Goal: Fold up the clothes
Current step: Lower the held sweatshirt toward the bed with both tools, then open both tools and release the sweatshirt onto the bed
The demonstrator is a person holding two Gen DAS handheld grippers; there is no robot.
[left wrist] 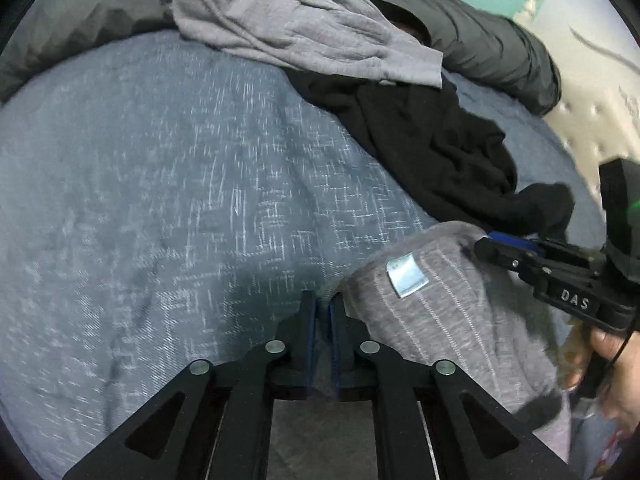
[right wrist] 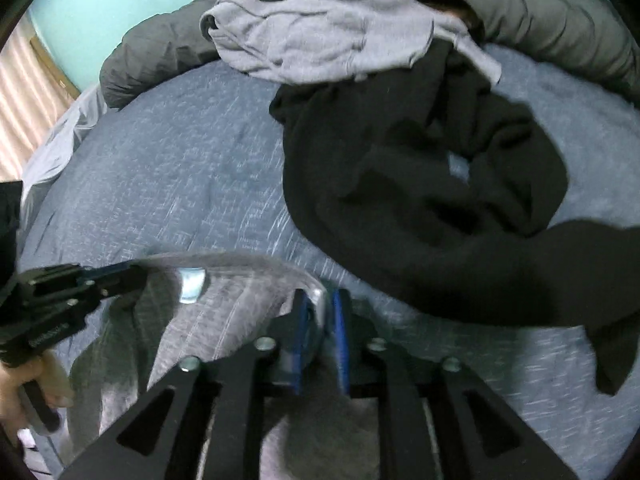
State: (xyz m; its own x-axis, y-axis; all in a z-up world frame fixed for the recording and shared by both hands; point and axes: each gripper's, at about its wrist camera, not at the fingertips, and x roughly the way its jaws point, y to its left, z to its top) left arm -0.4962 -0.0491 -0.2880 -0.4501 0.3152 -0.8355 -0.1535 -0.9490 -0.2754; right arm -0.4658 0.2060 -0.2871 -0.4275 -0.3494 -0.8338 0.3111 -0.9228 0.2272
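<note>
A grey garment with thin pale stripes (left wrist: pixel 440 320) and a shiny neck label (left wrist: pixel 406 276) hangs between both grippers above the bed. My left gripper (left wrist: pixel 323 306) is shut on the garment's left edge, cloth pinched between its blue pads. In the same view my right gripper (left wrist: pixel 486 242) comes in from the right, shut on the opposite edge. The right wrist view shows the striped garment (right wrist: pixel 224 312) running into my right gripper (right wrist: pixel 324 304), shut on it, while my left gripper (right wrist: pixel 134 272) pinches the far corner beside the label (right wrist: pixel 192 284).
A crumpled black garment (left wrist: pixel 440 152) (right wrist: pixel 420 184) lies on the blue bedspread (left wrist: pixel 160 180) (right wrist: pixel 180 168). A light grey garment (left wrist: pixel 300 20) (right wrist: pixel 320 32) rests behind it against a dark grey duvet (left wrist: pixel 500 40) (right wrist: pixel 540 8). A person's hand (left wrist: pixel 612 356) (right wrist: pixel 24 376) holds each gripper.
</note>
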